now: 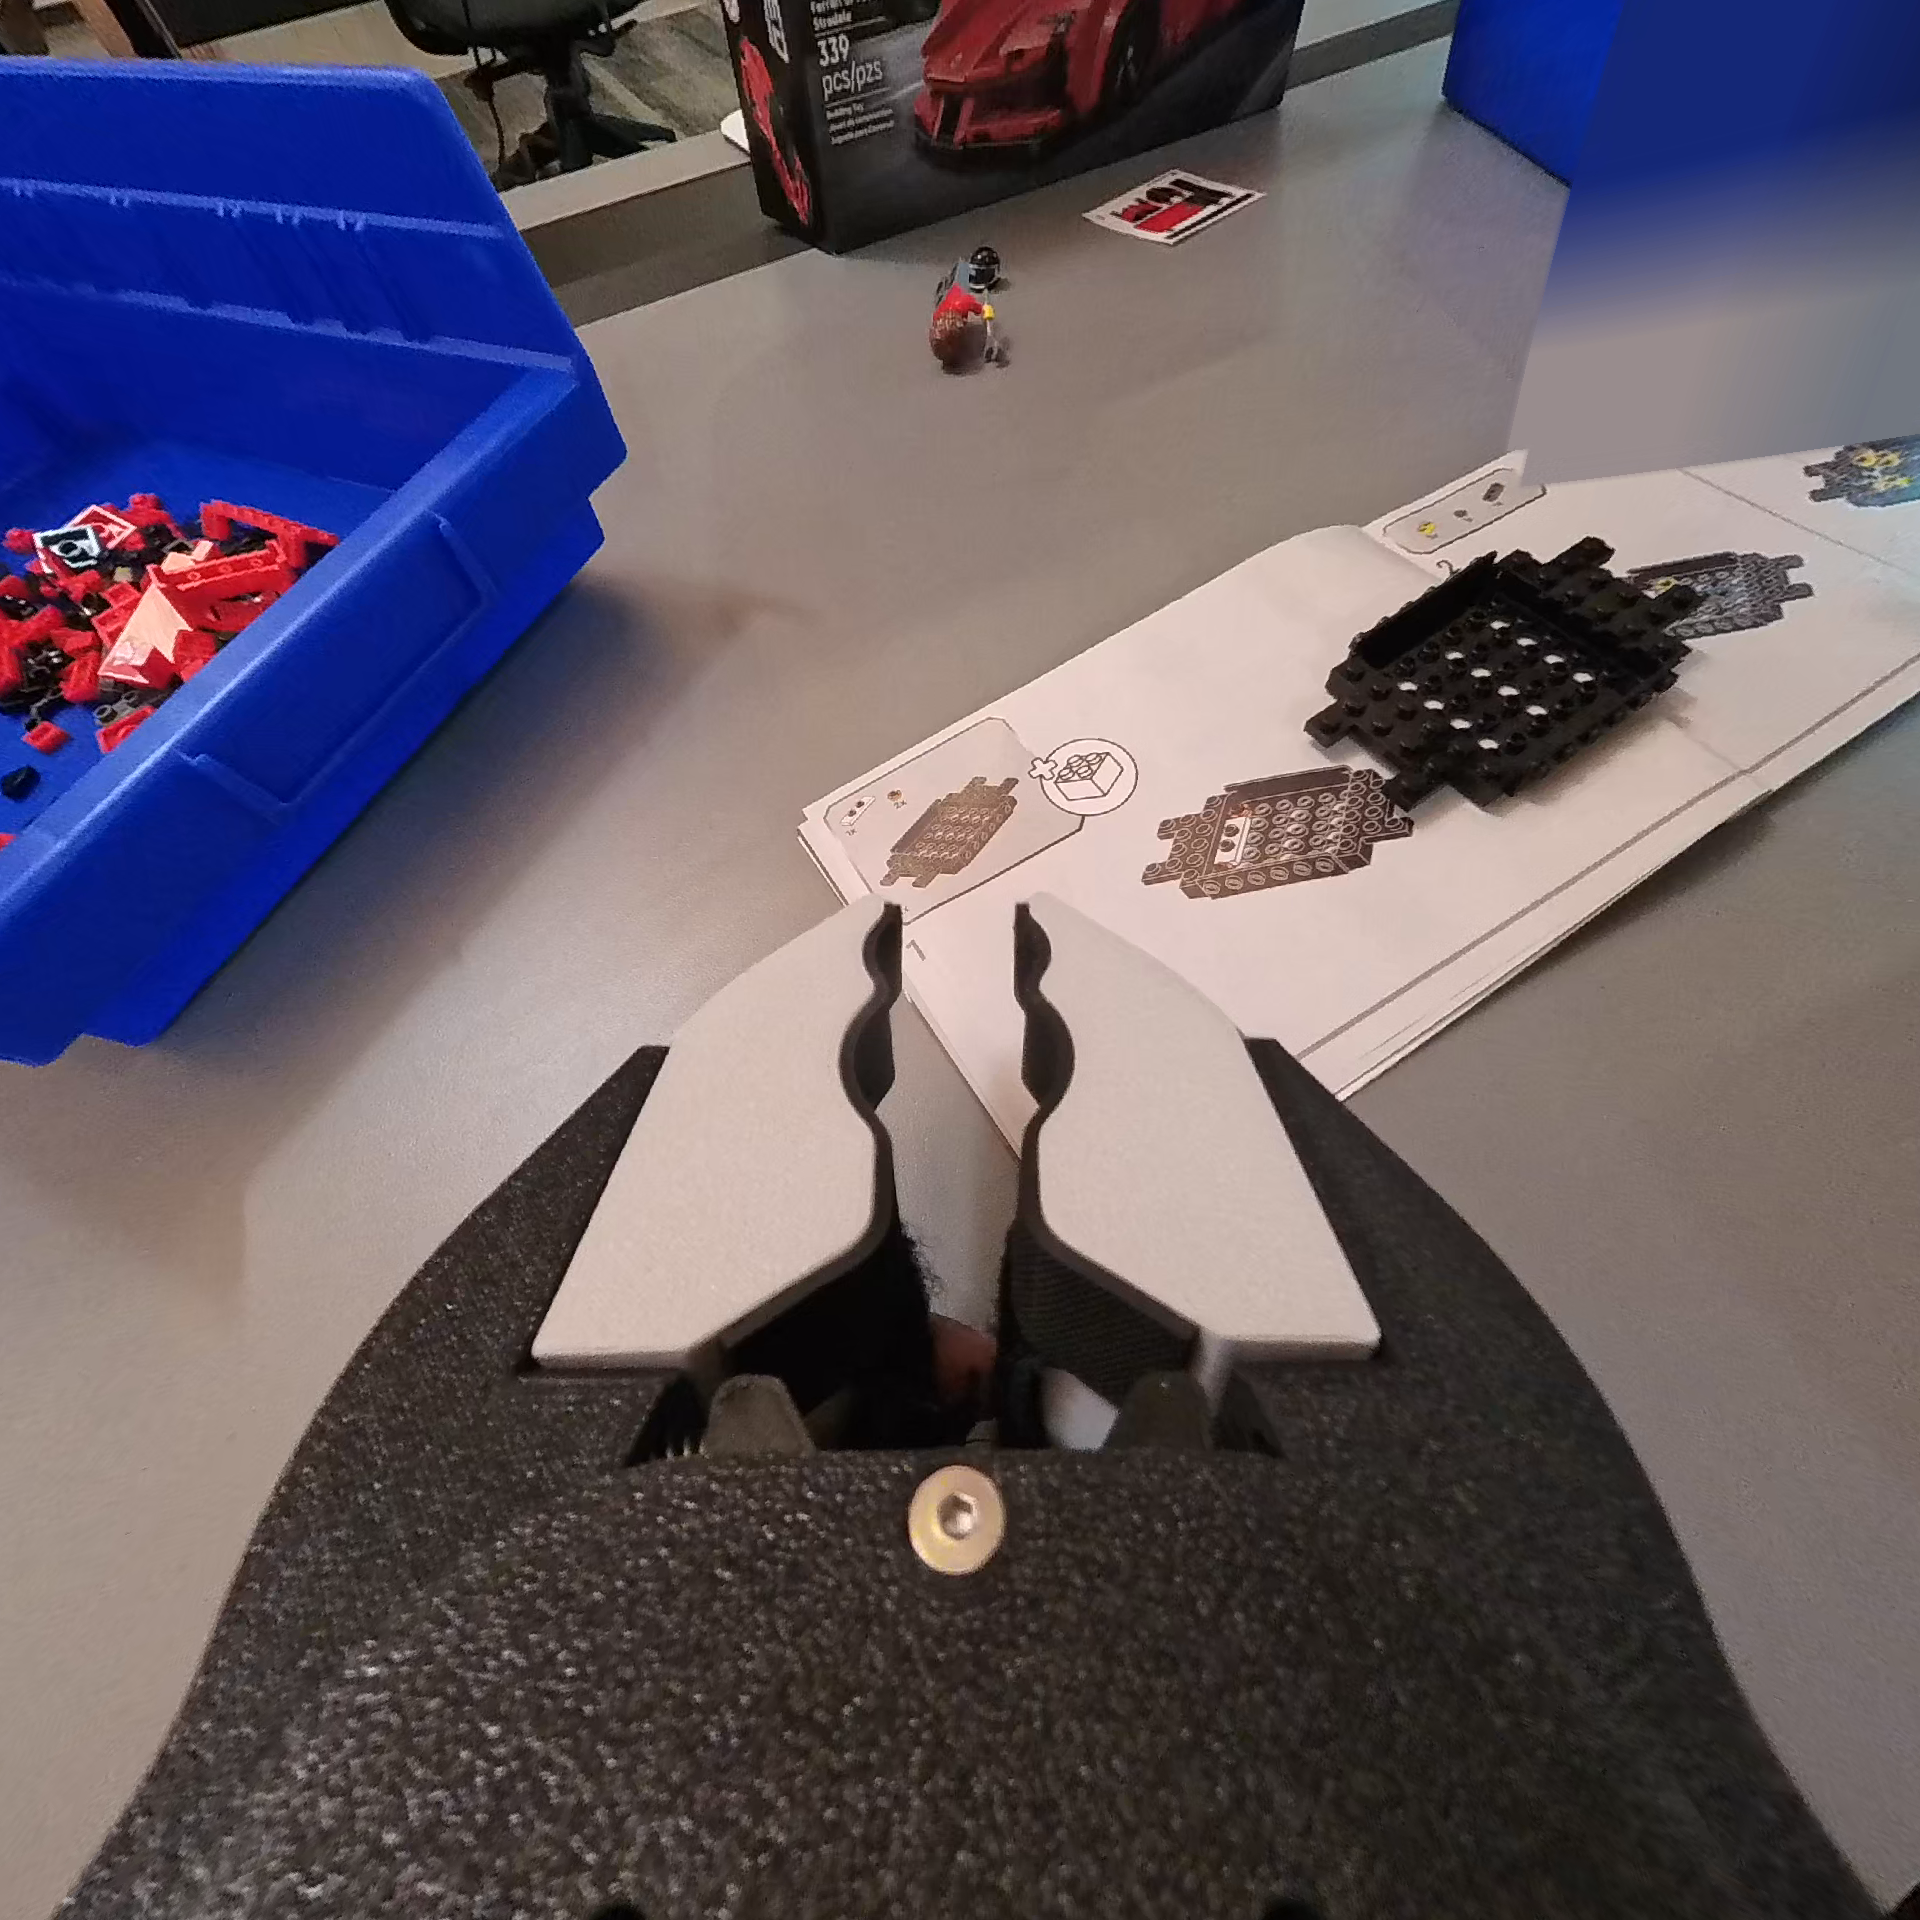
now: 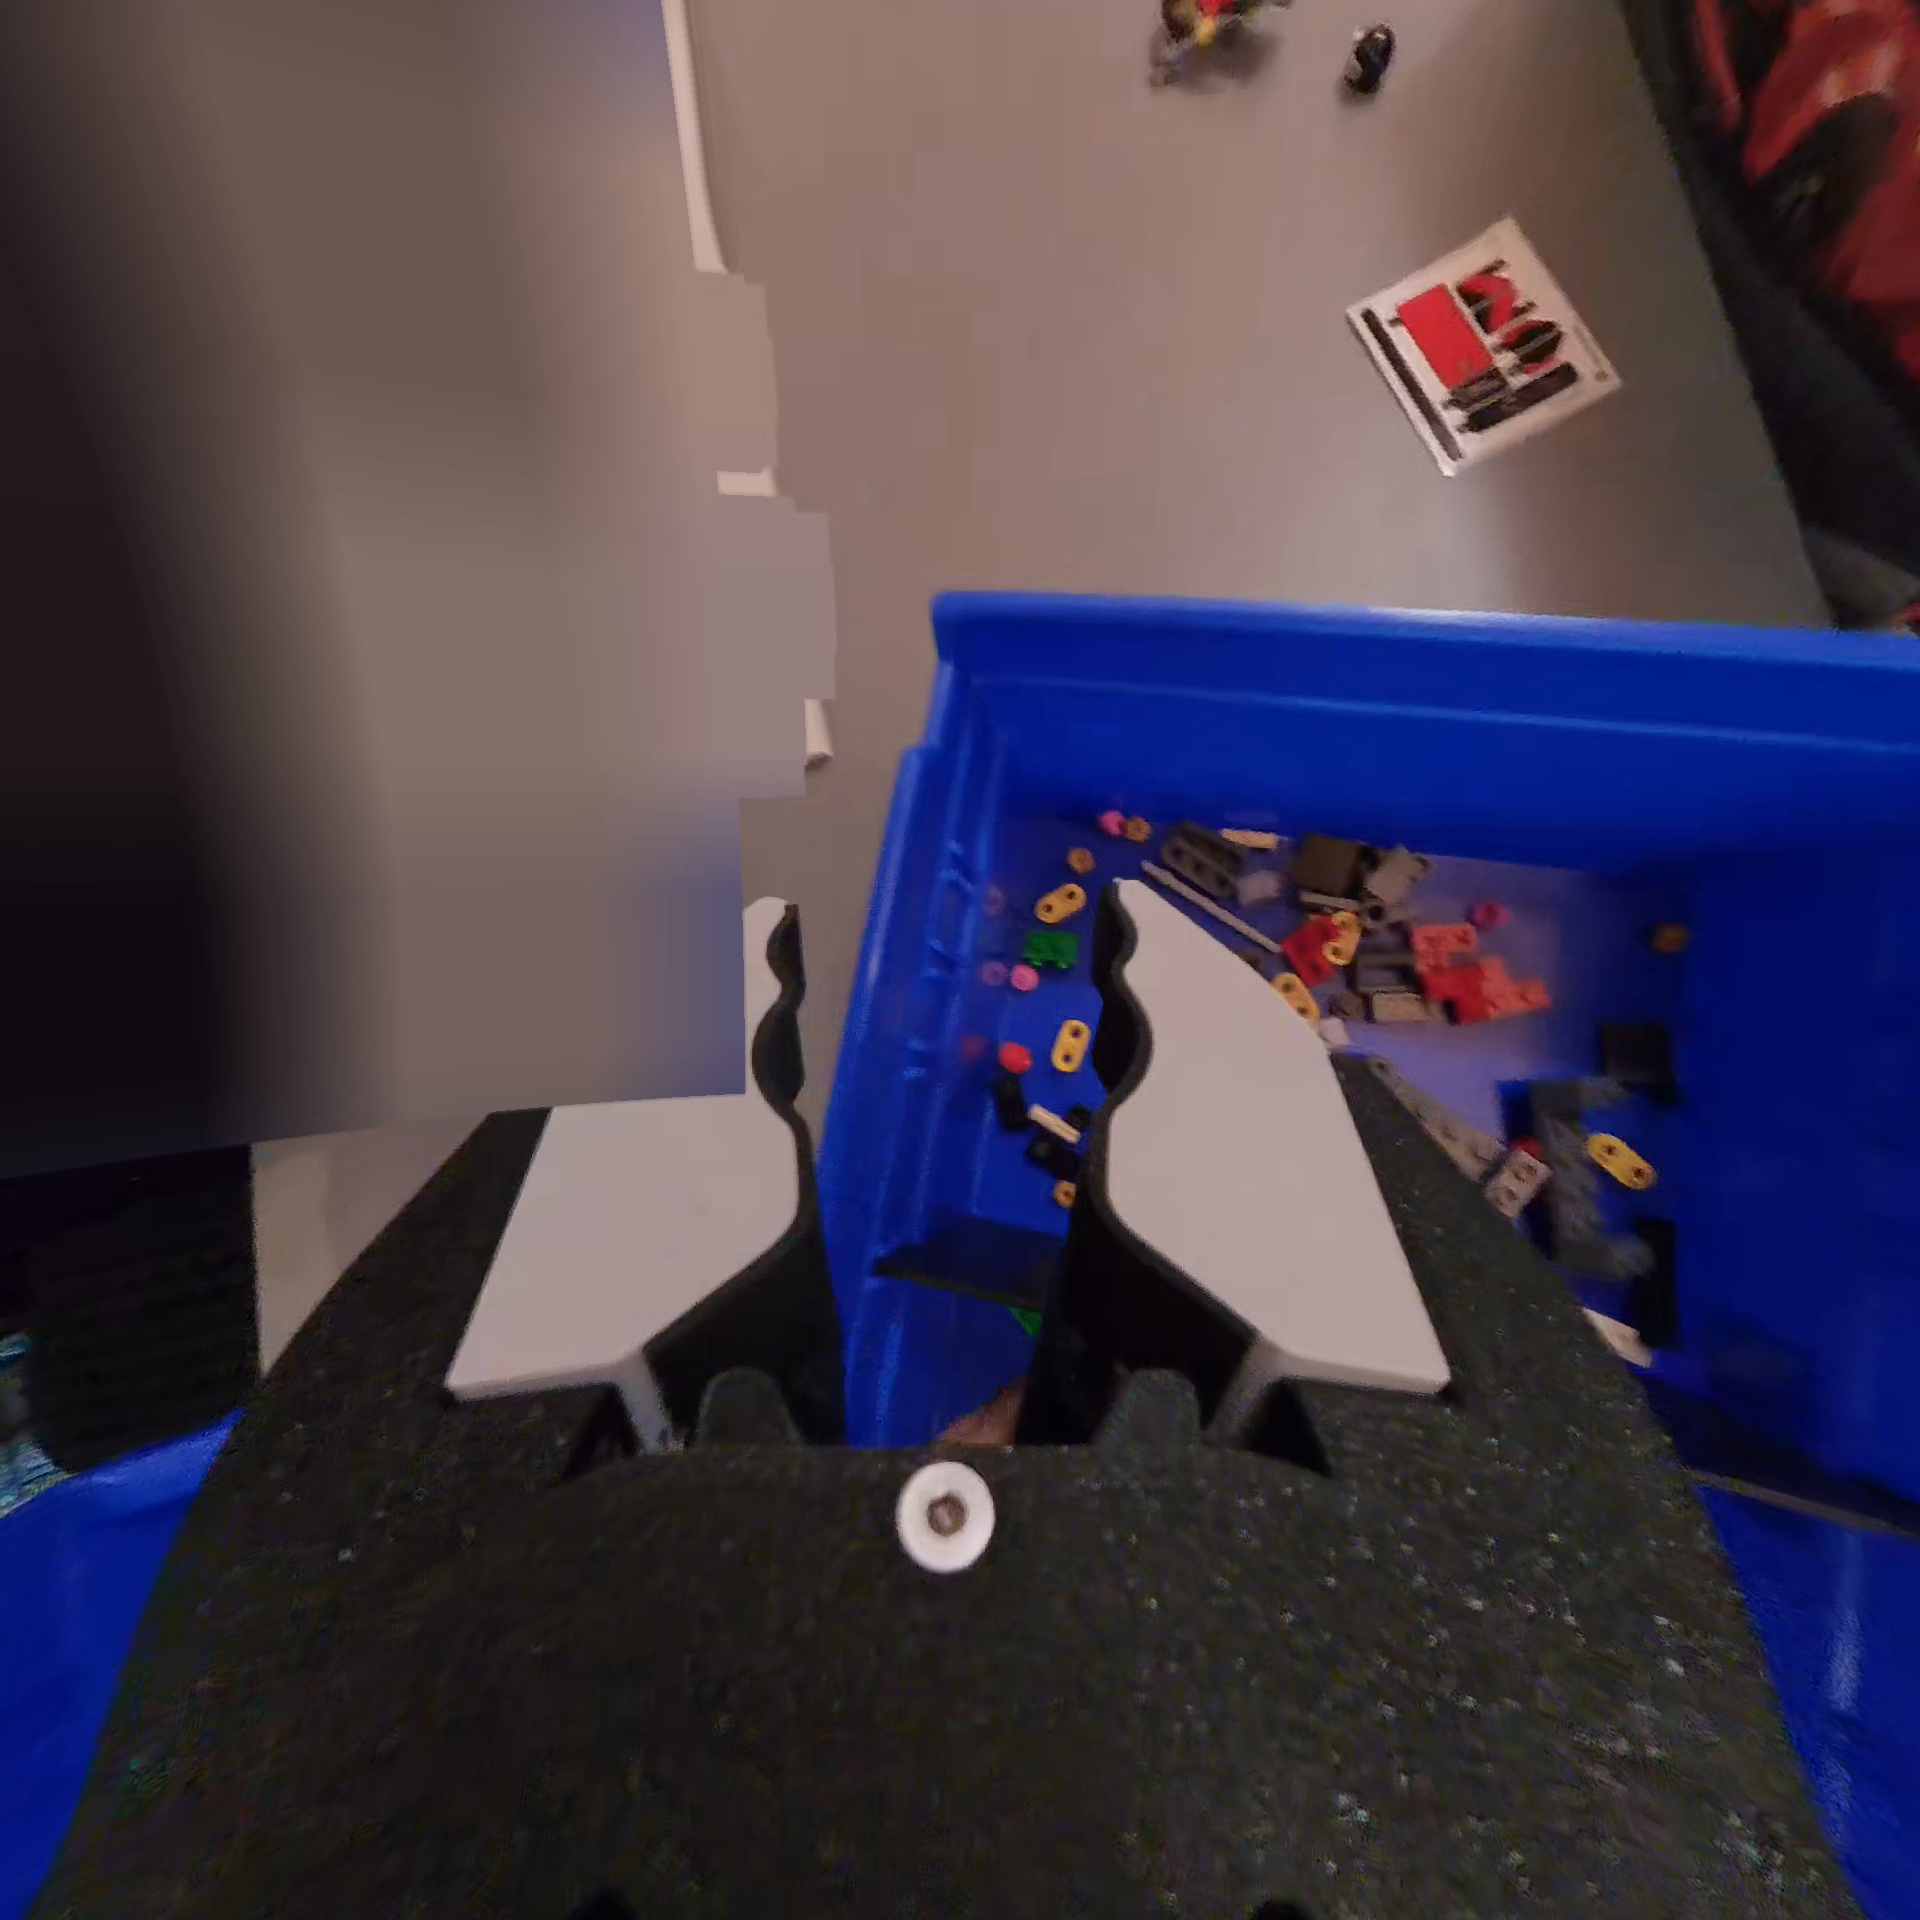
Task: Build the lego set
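Black studded chassis plate (image 1: 1507, 675) lies on the open instruction booklet (image 1: 1299, 935), far right of the left gripper (image 1: 956, 914), whose jaws stand narrowly apart, empty. Right gripper (image 2: 951, 914), jaws wide and empty, straddles a blue bin (image 2: 1351, 665) wall above small mixed bricks (image 2: 1060, 904).

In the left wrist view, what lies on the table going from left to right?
Blue bin of red and black bricks → small toy figure → open instruction booklet → black studded plate lying on the booklet.
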`<state>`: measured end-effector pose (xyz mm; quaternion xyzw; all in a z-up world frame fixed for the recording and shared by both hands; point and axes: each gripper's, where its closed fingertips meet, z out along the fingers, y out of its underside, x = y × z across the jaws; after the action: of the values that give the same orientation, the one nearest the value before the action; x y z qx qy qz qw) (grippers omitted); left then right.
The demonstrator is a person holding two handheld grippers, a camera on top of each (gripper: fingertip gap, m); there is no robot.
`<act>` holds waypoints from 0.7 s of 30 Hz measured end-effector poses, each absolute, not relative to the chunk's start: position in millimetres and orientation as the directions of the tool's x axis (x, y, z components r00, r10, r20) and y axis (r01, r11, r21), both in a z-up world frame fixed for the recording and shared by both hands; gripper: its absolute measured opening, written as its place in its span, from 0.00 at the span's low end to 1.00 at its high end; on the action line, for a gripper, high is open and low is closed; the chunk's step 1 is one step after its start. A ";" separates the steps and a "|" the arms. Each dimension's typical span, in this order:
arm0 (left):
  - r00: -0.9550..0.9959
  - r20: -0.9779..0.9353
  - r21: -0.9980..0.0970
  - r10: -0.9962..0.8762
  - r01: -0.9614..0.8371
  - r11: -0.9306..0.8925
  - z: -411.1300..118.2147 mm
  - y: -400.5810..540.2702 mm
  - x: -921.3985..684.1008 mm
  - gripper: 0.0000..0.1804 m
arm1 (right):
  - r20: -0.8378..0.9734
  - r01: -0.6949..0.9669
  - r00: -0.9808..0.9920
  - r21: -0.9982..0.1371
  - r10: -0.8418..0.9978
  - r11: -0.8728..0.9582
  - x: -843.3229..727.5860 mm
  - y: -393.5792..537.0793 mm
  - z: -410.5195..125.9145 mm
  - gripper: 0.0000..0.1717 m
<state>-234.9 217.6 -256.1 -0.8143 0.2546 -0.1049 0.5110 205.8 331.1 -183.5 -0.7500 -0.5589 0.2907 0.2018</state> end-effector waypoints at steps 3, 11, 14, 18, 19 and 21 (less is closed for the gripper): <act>0.845 -0.097 -0.879 -0.526 -0.320 -0.353 -257.8 217.4 -234.1 0.11 | -0.204 0.761 0.184 -0.590 0.961 -0.271 205.5 321.0 -191.1 0.33; 0.833 -0.099 -0.864 -0.545 -0.344 -0.368 -262.4 216.6 -231.3 0.12 | -0.190 0.843 0.118 -0.499 0.975 -0.199 193.1 292.7 -217.3 0.32; 0.832 -0.076 -0.867 -0.550 -0.327 -0.376 -261.9 216.5 -231.3 0.13 | -0.201 0.823 0.103 -0.533 0.974 -0.197 184.4 285.8 -214.4 0.38; 0.839 -0.040 -0.871 -0.543 -0.295 -0.392 -261.2 217.6 -233.2 0.13 | -0.118 0.774 0.167 -0.599 0.979 -0.204 197.9 307.5 -186.4 0.38; 0.839 -0.035 -0.872 -0.543 -0.291 -0.394 -261.0 217.6 -233.4 0.13 | -0.042 0.773 0.211 -0.604 0.976 -0.193 209.9 324.7 -177.5 0.37; 0.844 -0.029 -0.872 -0.536 -0.284 -0.400 -261.2 218.4 -234.6 0.13 | 0.146 0.818 0.291 -0.550 0.945 -0.167 243.8 365.7 -165.8 0.31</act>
<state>-234.6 218.4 -261.2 -0.8266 0.2480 -0.1290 0.4885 243.8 365.7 -165.8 -0.7550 -0.5840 0.1158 0.2748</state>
